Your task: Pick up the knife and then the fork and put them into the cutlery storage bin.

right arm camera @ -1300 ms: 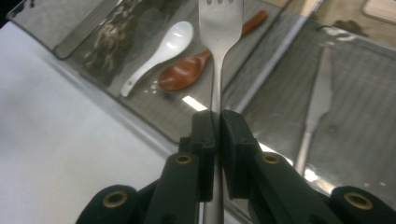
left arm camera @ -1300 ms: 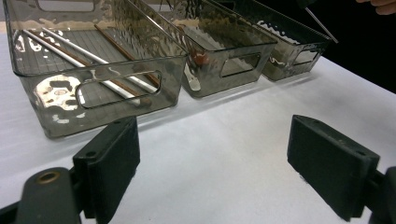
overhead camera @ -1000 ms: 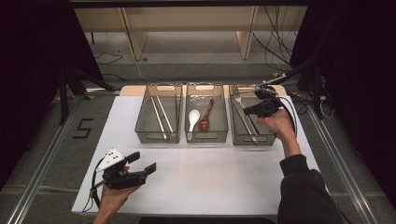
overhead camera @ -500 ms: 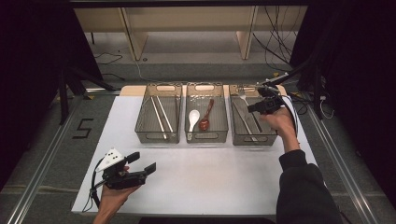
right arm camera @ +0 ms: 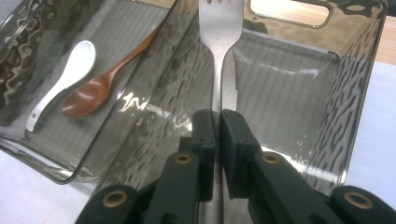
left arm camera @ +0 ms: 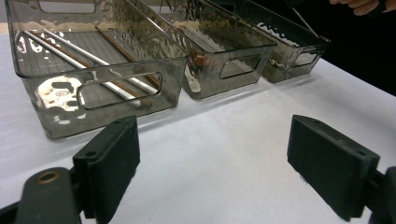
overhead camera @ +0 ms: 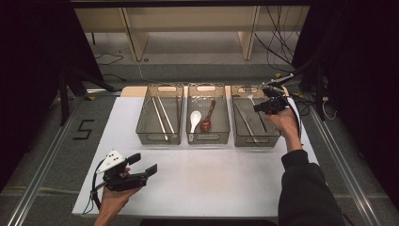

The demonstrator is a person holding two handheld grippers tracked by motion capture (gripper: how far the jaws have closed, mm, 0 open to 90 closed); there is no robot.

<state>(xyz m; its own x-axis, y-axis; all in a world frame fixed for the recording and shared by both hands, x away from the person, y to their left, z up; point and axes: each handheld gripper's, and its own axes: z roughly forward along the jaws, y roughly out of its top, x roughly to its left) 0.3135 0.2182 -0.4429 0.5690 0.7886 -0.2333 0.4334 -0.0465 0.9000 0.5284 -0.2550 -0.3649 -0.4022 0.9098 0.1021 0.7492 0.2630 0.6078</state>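
My right gripper (right arm camera: 217, 116) is shut on the handle of a metal fork (right arm camera: 219, 28), whose tines point away from it. It hovers over the right-hand clear bin (right arm camera: 348, 88), where a knife (right arm camera: 231, 79) lies on the floor below the fork. In the high view that gripper (overhead camera: 264, 106) hangs above the far right part of the right bin (overhead camera: 239, 136). Near the table's front left, my left gripper (overhead camera: 143, 165) is held level. Its jaws stand wide apart (left arm camera: 215, 154) with nothing between them.
Three clear bins stand in a row at the back of the white table (overhead camera: 211, 174). The left bin (overhead camera: 141, 127) holds chopsticks (overhead camera: 162, 115). In the middle bin (overhead camera: 225, 134) lie a white spoon (overhead camera: 195, 117) and a brown spoon (overhead camera: 207, 121). Cables run off to the right.
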